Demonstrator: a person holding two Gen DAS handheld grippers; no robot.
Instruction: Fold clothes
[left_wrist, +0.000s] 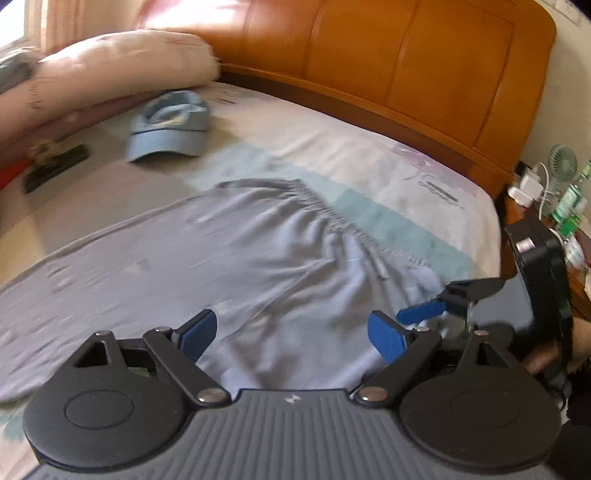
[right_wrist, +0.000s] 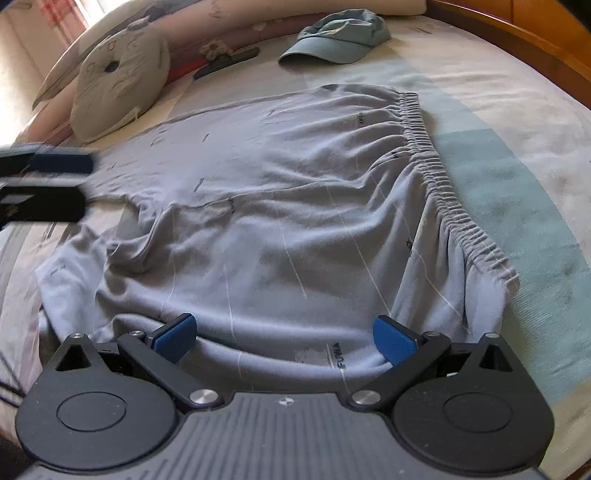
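Left claw (left_wrist: 291, 338) sits nearest in the left wrist view, blue pads wide apart, nothing between them, hanging over the grey shorts (left_wrist: 229, 258). Right claw (right_wrist: 284, 338) in its own view likewise spread wide, pads clear of the cloth, above the near hem of the shorts (right_wrist: 280, 206) by a small printed label. In the left wrist view the right claw (left_wrist: 447, 299) shows at the right edge, just beside the left one, with a hand (left_wrist: 546, 354) gripping its black body. In the right wrist view the left claw (right_wrist: 55, 181) pokes in blurred from the left edge, over the far leg of the shorts. Shorts lie spread flat and wrinkled on the bed (right_wrist: 517, 177), elastic waistband (right_wrist: 443, 184) running along the right side, legs to the left. Further back, a light blue cap (right_wrist: 340, 37) rests on the sheet, apart from the shorts. Left of it a dark flat object (right_wrist: 229, 62), too blurred to name, and a round grey cushion (right_wrist: 118, 85) leaning on pink bedding (left_wrist: 122, 62). Behind, orange wooden headboard (left_wrist: 406, 62); a small fan (left_wrist: 563, 162) and chargers on a side stand at far right.
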